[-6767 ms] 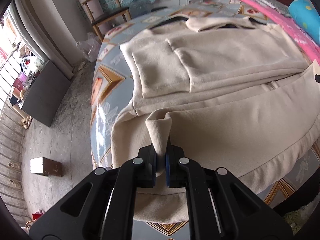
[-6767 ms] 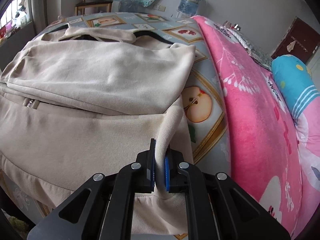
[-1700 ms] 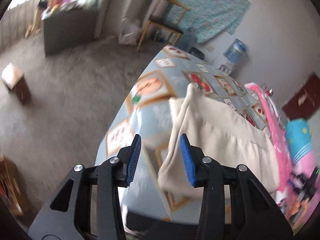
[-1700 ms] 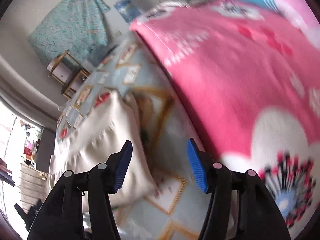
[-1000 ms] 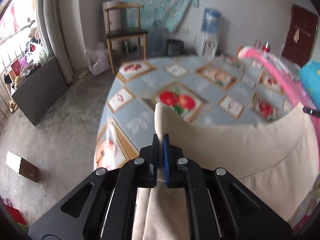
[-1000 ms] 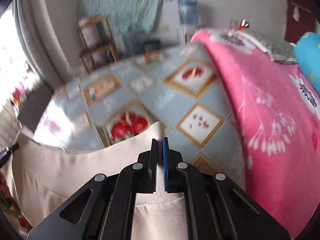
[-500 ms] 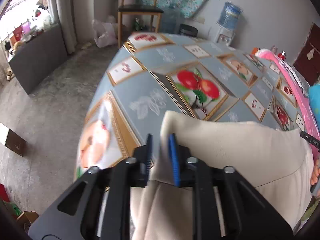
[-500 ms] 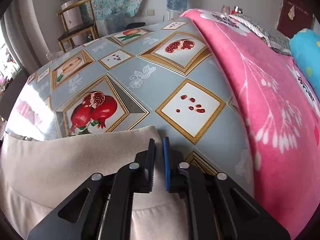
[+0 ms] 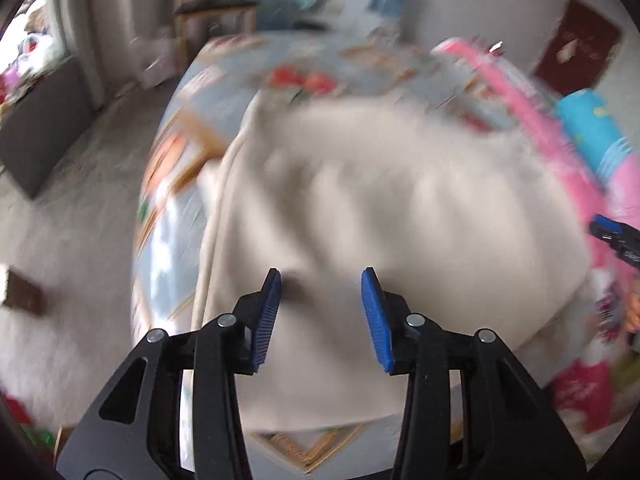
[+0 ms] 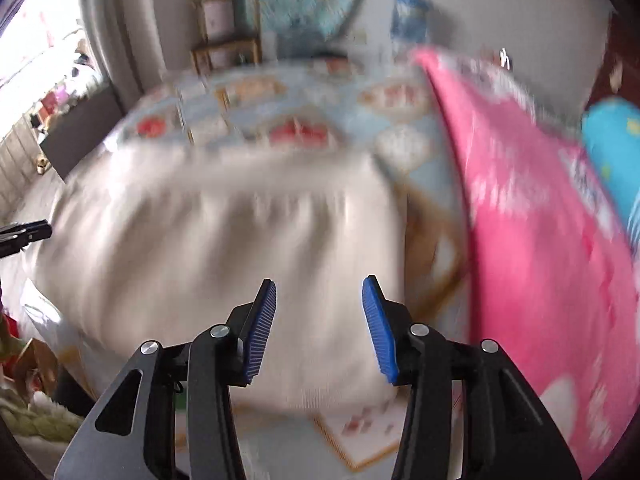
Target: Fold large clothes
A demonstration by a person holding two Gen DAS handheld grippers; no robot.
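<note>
A large cream garment (image 9: 400, 208) lies folded into a broad rectangle on the blue patterned bedspread (image 9: 168, 216); it also fills the middle of the right wrist view (image 10: 224, 240). Both views are motion-blurred. My left gripper (image 9: 320, 304) is open and empty, held above the garment's near left part. My right gripper (image 10: 319, 316) is open and empty, above the garment's near right part. The tip of the other gripper shows at the right edge of the left wrist view (image 9: 616, 236) and at the left edge of the right wrist view (image 10: 24, 232).
A pink blanket (image 10: 540, 240) and a turquoise pillow (image 10: 616, 148) lie along the bed's right side. A wooden chair (image 10: 228, 36) and a water bottle (image 10: 412, 12) stand by the far wall. A dark cabinet (image 9: 44, 120) and a small brown box (image 9: 20, 296) sit on the floor at left.
Both grippers have opened and let go of the garment's edge, then pulled back toward me. The garment now lies folded flat on the bed.
</note>
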